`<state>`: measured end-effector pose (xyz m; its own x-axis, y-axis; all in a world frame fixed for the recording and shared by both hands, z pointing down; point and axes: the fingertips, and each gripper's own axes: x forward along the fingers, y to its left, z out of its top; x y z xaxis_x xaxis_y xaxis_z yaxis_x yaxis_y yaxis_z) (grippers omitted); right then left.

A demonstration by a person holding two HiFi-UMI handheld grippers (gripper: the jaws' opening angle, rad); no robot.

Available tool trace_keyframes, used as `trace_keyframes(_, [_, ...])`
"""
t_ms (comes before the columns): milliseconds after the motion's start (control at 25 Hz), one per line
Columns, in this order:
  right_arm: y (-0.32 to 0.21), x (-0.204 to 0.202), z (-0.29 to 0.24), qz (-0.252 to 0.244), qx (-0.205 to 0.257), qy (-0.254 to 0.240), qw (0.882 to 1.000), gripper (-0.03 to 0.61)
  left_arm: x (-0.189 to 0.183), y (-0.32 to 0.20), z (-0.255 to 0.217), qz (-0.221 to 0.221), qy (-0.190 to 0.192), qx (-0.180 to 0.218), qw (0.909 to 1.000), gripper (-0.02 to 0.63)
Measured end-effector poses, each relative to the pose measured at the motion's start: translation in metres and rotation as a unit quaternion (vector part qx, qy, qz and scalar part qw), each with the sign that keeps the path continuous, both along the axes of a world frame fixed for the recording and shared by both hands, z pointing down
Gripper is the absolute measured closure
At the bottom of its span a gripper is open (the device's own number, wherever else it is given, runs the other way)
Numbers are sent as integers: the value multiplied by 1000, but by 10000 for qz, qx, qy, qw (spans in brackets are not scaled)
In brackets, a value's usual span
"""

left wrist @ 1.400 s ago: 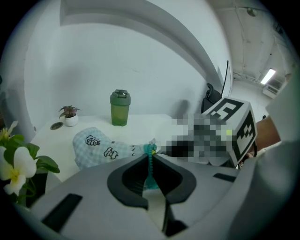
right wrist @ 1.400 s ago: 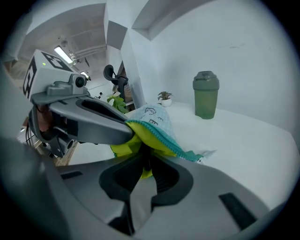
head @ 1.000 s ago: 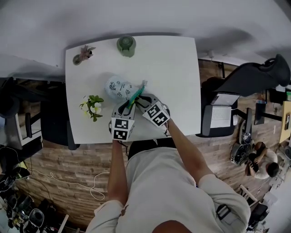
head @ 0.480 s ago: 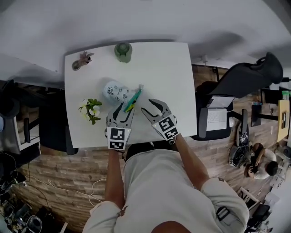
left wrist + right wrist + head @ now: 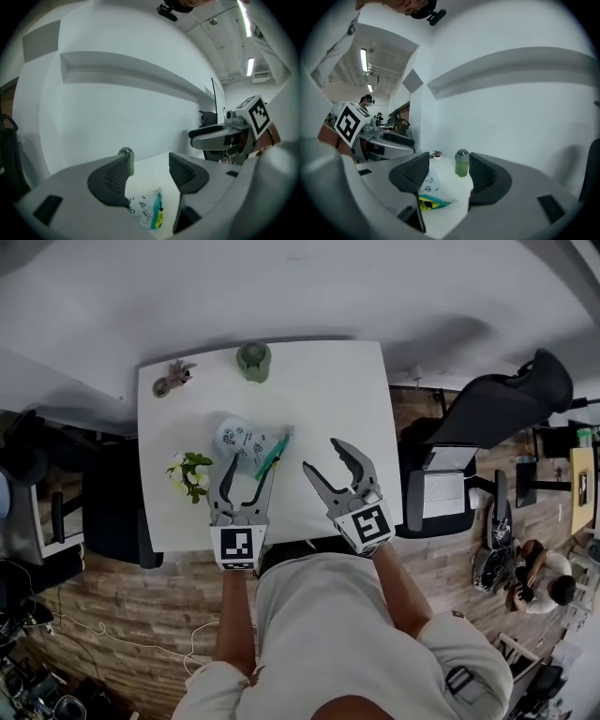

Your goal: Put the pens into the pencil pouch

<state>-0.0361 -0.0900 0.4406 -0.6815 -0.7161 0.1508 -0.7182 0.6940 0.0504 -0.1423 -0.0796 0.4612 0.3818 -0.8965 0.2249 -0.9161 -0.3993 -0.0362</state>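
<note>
I count one pouch (image 5: 242, 439) mid-table (image 5: 347, 399), well in from every edge, with pens (image 5: 270, 457) bunched at its mouth, number unclear. There is also one green jar (image 5: 253, 361), one potted plant (image 5: 172, 378) and one flower sprig (image 5: 190, 468). The left gripper (image 5: 251, 467) and right gripper (image 5: 323, 456) have just been opening: jaws wide, holding nothing. Open tabletop lies right of the pouch.

Your head camera looks steeply down from high above the worktop (image 5: 337, 399). Cameras on your left tool (image 5: 253, 465) and right tool (image 5: 322, 454) face level across it, sharing the pouch (image 5: 140, 205) and green bottle (image 5: 461, 164).
</note>
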Motion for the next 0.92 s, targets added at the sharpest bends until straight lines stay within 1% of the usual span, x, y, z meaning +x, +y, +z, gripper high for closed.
trace_keyframes(80, [3,-1,-10,3,100,-6,9999,325,-1,3,-10,-10,-9,106,9999,353])
trace_keyframes(240, [6,-4,-13,3,86,56,9999,325,-6,8,-20,-40,20,178,9998,354])
trace_keyframes(440, [10,-7,-3,13,-85,168,9998,327,-11,12,-23,-23,-3,202,9998,359])
trace_keyframes(600, [10,-16,-7,-20,-46,199,9998,327,-16,11,-25,-10,18,209,9998,362])
trace_keyframes(800, [9,-20,-6,54,-108,204,9997,328,-20,9,-28,41,25,246,9997,368])
trace_keyframes(920, [6,-23,-11,86,-36,172,9998,328,-22,6,-30,55,26,306,9995,370])
